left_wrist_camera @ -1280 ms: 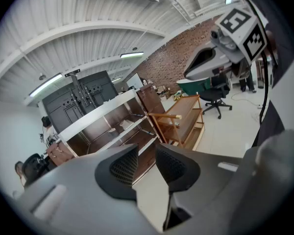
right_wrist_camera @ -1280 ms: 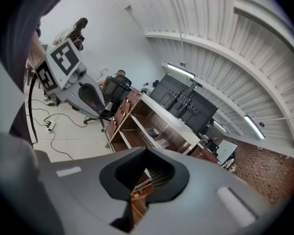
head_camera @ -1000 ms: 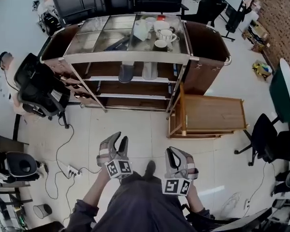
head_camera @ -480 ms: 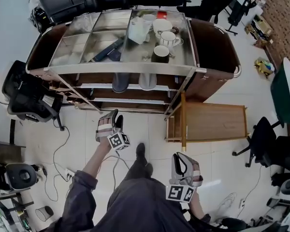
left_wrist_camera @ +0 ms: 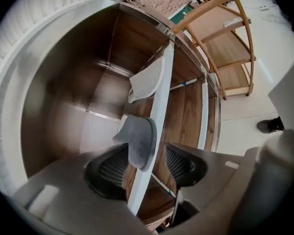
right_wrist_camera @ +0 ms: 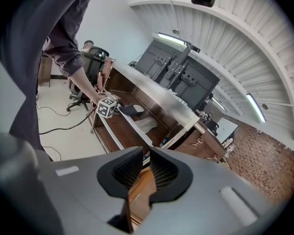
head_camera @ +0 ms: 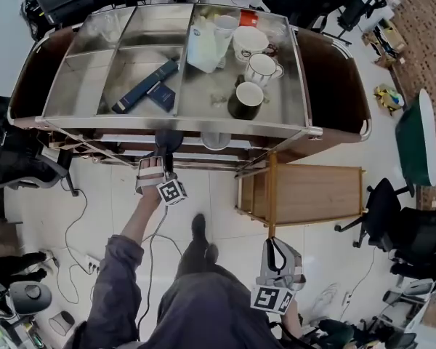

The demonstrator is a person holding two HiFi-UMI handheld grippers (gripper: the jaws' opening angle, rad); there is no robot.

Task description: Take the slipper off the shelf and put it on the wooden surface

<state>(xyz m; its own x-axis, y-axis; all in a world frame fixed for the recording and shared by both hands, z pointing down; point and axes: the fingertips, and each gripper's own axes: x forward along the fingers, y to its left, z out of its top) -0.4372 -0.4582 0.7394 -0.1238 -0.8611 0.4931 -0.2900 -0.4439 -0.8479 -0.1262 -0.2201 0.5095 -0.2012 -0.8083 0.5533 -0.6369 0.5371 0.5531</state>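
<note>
A dark grey slipper (head_camera: 168, 142) lies on the cart's upper shelf (head_camera: 196, 160), its end jutting over the white shelf edge. My left gripper (head_camera: 154, 167) reaches up to it. In the left gripper view the slipper (left_wrist_camera: 139, 141) sits between the jaws of the left gripper (left_wrist_camera: 146, 161), which are opening, and the pads stand clear of it. A lighter slipper (left_wrist_camera: 148, 80) lies further along the same shelf. My right gripper (head_camera: 280, 262) hangs low by the person's body, shut and empty. The wooden surface (head_camera: 316, 193) is the top of a small wooden rack to the right.
The cart's steel top (head_camera: 94, 86) carries cups (head_camera: 243, 100), a white jug (head_camera: 202, 46) and a dark blue box (head_camera: 145, 86). Office chairs stand left (head_camera: 14, 158) and right (head_camera: 389, 209). A cable (head_camera: 73, 231) runs over the floor. The person's shoe (head_camera: 198, 227) is near the cart.
The person has stepped up to the cart. My left gripper has gone forward to the shelf and spread its jaws around the dark slipper. My right gripper stayed low.
</note>
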